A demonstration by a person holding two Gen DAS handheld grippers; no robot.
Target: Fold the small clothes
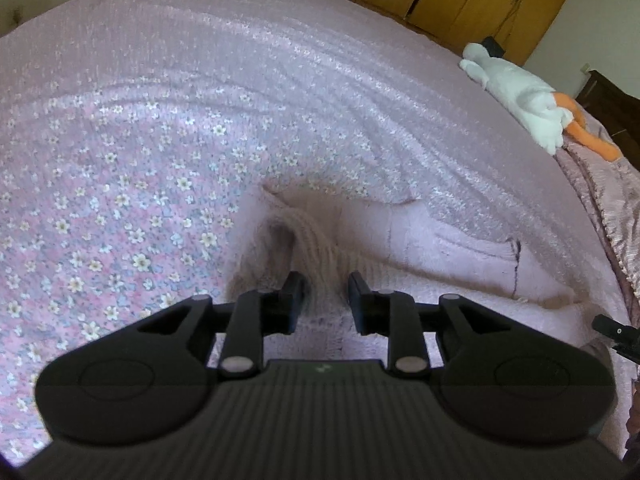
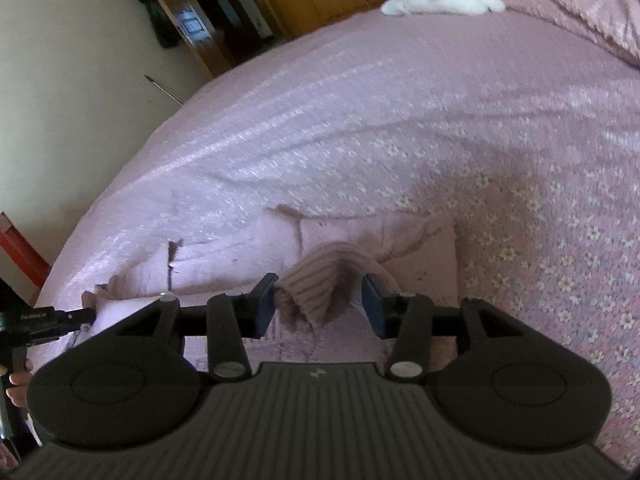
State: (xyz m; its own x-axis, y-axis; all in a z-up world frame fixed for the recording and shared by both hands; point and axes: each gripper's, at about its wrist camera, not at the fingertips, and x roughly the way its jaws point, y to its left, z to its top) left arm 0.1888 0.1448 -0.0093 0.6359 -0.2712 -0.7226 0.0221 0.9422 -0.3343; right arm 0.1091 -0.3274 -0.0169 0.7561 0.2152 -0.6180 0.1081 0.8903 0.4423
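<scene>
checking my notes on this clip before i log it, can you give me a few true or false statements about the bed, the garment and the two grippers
1. A pink knit garment lies on the bed. True.
2. The left gripper holds a green towel. False: ribbed pink knit sits between its parted fingers.
3. A white plush toy lies on the bed. True.
4. The right gripper points at bare floor. False: ribbed knit bunches between its fingers.
5. The bedspread is plain blue. False: it is pink with small flowers.

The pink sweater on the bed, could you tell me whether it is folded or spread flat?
Partly folded: the pink sweater lies bunched, its ribbed cuff raised.
</scene>
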